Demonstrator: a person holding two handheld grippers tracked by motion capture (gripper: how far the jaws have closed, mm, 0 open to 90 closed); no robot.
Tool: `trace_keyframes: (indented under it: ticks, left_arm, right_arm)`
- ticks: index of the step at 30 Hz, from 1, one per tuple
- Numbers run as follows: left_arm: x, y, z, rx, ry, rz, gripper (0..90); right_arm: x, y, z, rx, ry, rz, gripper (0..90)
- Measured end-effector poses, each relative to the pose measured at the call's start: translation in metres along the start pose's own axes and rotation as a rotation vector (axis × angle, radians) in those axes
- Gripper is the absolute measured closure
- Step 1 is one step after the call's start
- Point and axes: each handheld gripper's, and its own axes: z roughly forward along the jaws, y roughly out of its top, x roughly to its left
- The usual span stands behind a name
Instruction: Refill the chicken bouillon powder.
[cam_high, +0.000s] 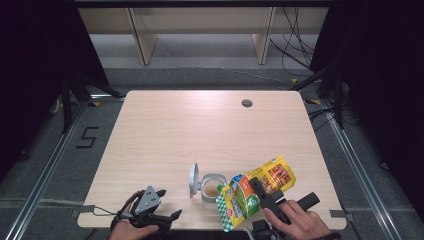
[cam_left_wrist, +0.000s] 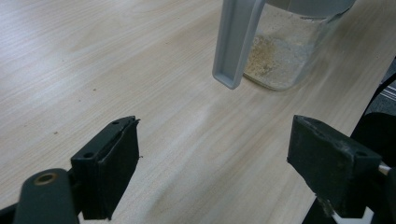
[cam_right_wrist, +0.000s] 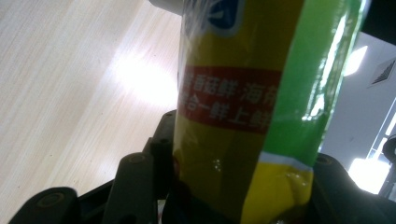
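Right hand-held gripper (cam_high: 257, 192), lower right, clamps the yellow-green pouch (cam_high: 255, 190) — tilted over the open jar (cam_high: 212, 187) for pouring; left hand-held gripper (cam_left_wrist: 212, 163) stands apart — idle.

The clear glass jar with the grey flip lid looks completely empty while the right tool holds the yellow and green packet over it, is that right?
Not quite. The clear glass jar with the grey flip lid is not empty: the left gripper view shows a low layer of pale beige powder at its bottom. The rest stands: the right tool does hold the yellow and green packet tilted over the jar.
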Motion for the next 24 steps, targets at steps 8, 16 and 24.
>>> trace_keyframes:
  ticks: [8,16,24]
  left_arm:
    - [0.001,0.0004,-0.0015,0.016,0.0,0.005,16.0]
    - [0.0026,-0.0006,-0.0007,0.017,0.017,0.011,16.0]
    - [0.0036,-0.0008,-0.0017,0.025,0.015,0.018,16.0]
  right_arm:
    - [0.0014,0.001,-0.0005,0.005,0.004,0.013,56.8]
    - [0.0011,0.0013,-0.001,0.006,0.013,-0.002,57.2]
    - [-0.0013,0.0023,0.001,-0.002,0.004,-0.043,57.8]
